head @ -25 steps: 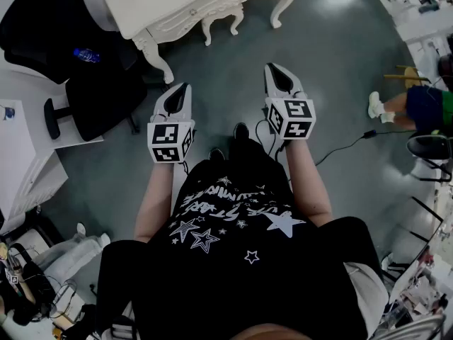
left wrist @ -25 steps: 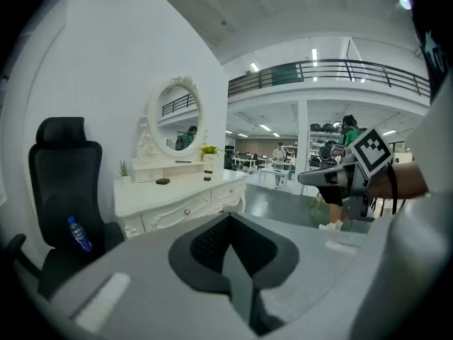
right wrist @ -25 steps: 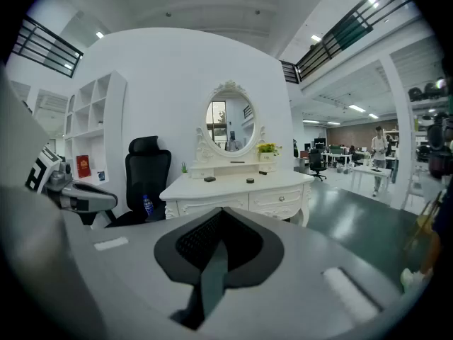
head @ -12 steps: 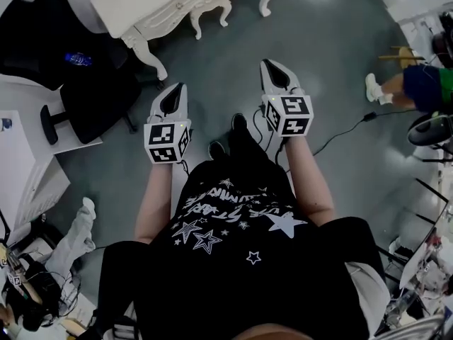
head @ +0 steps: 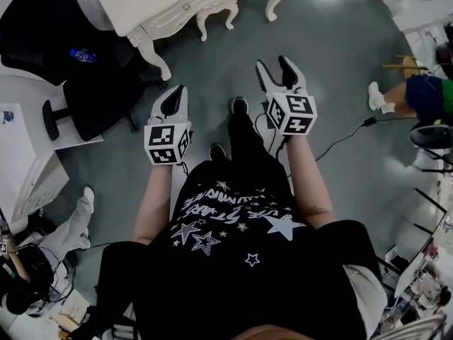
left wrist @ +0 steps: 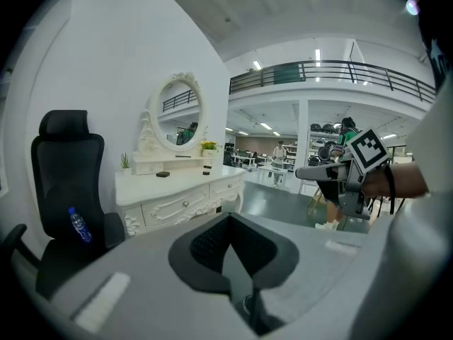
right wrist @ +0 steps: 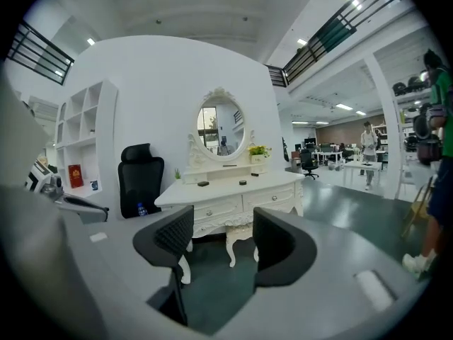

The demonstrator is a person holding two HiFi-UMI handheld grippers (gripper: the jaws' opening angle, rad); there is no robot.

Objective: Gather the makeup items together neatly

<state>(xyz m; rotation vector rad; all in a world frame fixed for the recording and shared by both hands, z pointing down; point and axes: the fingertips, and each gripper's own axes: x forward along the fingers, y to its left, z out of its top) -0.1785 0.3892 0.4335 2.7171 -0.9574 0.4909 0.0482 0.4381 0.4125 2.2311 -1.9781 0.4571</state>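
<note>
A white dressing table [head: 177,2] stands a few steps ahead of me, past bare floor. Small dark makeup items [right wrist: 203,184] lie on its top below the oval mirror [right wrist: 221,127], and one dark item [left wrist: 163,174] also shows in the left gripper view. My left gripper [head: 177,94] hangs in the air over the floor, its jaws shut and empty. My right gripper [head: 273,65] is held level beside it; its jaws have just been opening and now stand apart with nothing between them. Both grippers point toward the table and are far from it.
A black office chair [head: 85,83] with a blue bottle [head: 83,54] on its seat stands left of the table. A cable [head: 347,144] runs over the floor at the right, near a seated person [head: 417,101]. My own shoes [head: 239,106] show between the grippers.
The right gripper's jaws were shut in both earlier frames and now stand apart. The left gripper stays shut in place. The head view has shifted slightly.
</note>
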